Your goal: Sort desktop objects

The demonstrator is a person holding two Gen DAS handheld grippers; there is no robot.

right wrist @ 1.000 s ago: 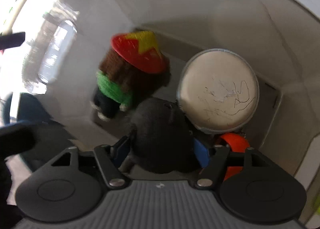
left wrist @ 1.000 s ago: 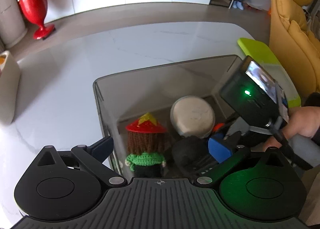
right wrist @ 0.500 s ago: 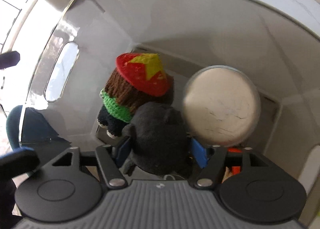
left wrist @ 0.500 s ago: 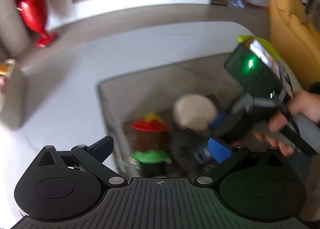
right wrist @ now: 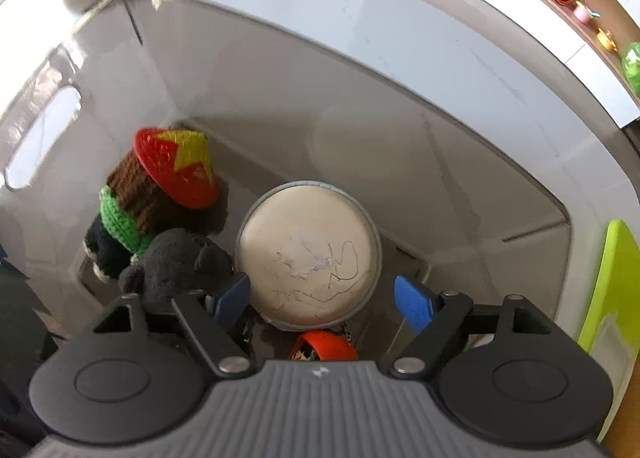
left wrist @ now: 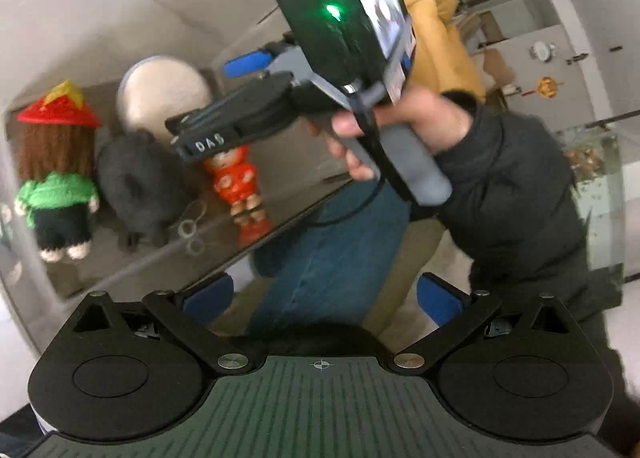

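Bin [right wrist: 460, 161] holds doll [right wrist: 160, 201], grey plush [right wrist: 176, 266], round lid [right wrist: 308, 258] and red figure [left wrist: 236, 181]. Right gripper [right wrist: 324, 300] spread wide above them, empty; left gripper [left wrist: 324, 296] wide, empty.

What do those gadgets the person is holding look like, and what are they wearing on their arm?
The right gripper is black with blue finger pads, a grey pistol handle, white "DAS" lettering, a green light, a small screen and a black cable. The left gripper has the same blue pads and black linkages. The hand is bare, the sleeve black.
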